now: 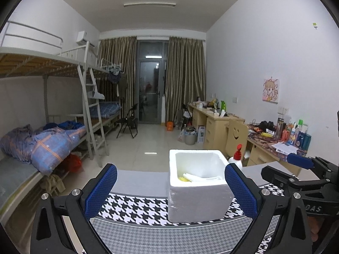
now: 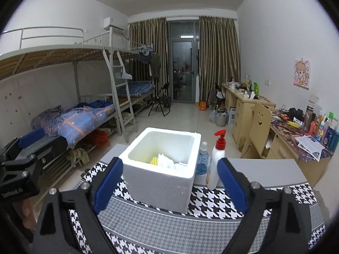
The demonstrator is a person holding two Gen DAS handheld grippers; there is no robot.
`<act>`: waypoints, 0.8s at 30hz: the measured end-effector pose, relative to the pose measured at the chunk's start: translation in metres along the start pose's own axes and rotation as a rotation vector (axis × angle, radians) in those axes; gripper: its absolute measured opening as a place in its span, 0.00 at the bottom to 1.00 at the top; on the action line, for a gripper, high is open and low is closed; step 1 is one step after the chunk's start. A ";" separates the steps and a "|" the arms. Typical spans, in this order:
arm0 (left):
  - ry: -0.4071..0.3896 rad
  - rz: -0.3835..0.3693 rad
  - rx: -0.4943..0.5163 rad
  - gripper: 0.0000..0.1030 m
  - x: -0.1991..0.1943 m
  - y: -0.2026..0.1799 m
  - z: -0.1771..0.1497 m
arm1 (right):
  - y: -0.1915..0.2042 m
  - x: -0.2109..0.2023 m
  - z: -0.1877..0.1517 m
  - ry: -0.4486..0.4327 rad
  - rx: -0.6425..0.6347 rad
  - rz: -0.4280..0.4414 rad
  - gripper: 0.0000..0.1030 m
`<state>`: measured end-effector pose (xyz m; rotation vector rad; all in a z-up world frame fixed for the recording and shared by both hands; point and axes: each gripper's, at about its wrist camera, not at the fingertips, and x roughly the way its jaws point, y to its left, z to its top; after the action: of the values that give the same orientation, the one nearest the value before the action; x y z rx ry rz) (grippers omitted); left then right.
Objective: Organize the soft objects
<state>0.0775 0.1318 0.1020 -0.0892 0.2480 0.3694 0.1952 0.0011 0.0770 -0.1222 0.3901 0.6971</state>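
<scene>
White foam box [image 2: 161,169] on the table [image 2: 169,228] holds the soft items. Both tongs, left [image 1: 170,190] and right [image 2: 170,187], gape empty; tidying looks finished, so next comes backing away.

Matt, grainy white foam box [image 2: 161,182] on a woven houndstooth cloth [image 2: 211,228]. Gripper fingers [image 1: 101,190] carry blue textured pads on matt black plastic with bright metal screws. Glossy plastic pump bottle [image 2: 216,158]; pale wood-look desk [image 2: 243,110]; shiny tiled floor [image 1: 148,144].

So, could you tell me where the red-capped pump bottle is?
In the right wrist view, the pump bottle stands right of the foam box, beside a small blue bottle.
</scene>
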 end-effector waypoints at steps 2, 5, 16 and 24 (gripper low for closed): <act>-0.003 -0.009 -0.005 0.99 -0.005 -0.001 -0.001 | 0.000 -0.008 -0.002 -0.006 -0.003 0.000 0.94; -0.006 -0.019 -0.001 0.99 -0.012 -0.003 -0.002 | 0.002 -0.022 -0.006 -0.021 -0.014 -0.012 0.94; -0.062 -0.063 0.042 0.99 -0.041 -0.019 -0.017 | 0.001 -0.058 -0.028 -0.091 -0.015 -0.030 0.96; -0.086 -0.066 0.041 0.99 -0.049 -0.028 -0.043 | -0.006 -0.063 -0.054 -0.161 -0.016 -0.091 0.96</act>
<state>0.0339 0.0826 0.0743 -0.0411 0.1667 0.3018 0.1383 -0.0538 0.0519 -0.0980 0.2235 0.6157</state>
